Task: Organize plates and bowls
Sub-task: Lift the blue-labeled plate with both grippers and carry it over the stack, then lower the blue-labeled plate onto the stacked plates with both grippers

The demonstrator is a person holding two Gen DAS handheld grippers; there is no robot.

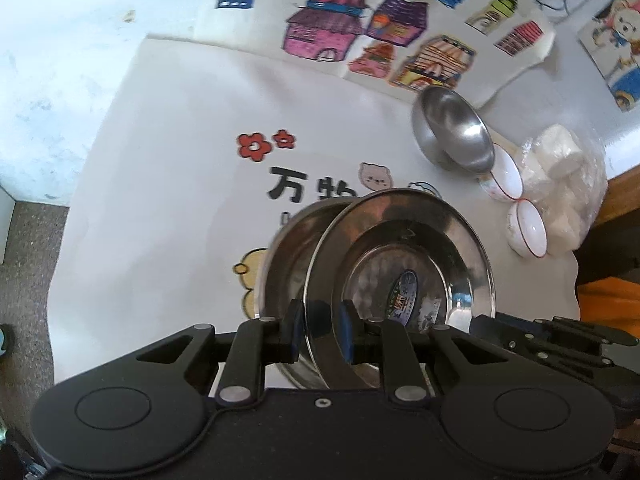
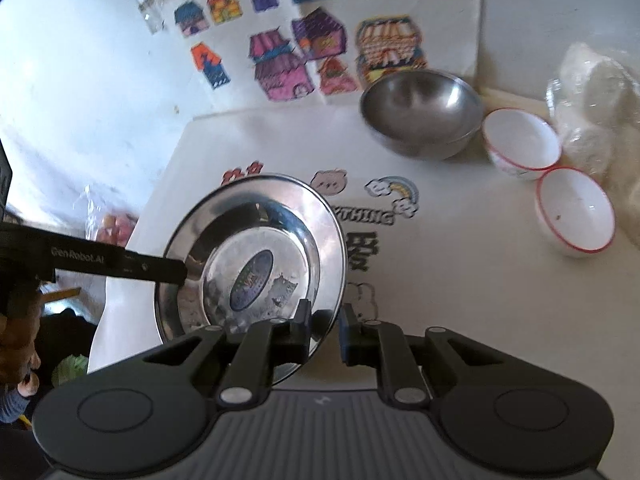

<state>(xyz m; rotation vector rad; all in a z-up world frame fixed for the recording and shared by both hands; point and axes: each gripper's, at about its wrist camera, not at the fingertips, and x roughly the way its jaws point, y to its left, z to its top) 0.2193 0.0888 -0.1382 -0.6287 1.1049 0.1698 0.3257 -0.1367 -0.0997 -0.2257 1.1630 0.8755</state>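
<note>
A steel plate [image 1: 400, 248] with an oval sticker in its well hangs tilted above the white table sheet. My left gripper [image 1: 322, 328] is shut on its near rim. A second steel plate [image 1: 284, 264] shows just behind it on the left; I cannot tell whether it is gripped too. In the right wrist view the same plate [image 2: 256, 216] is held from two sides: my right gripper [image 2: 326, 330] is shut on its right rim, and the left gripper [image 2: 182, 272] reaches in from the left onto the opposite rim.
A steel bowl [image 2: 420, 116] stands on the sheet beyond the plate, with two red-rimmed white bowls [image 2: 520, 140] [image 2: 576, 208] to its right. Next to them lies a plastic bag of white lumps [image 2: 592, 92]. Coloured house drawings [image 2: 320, 40] cover the far table. The floor [image 1: 28, 260] lies left.
</note>
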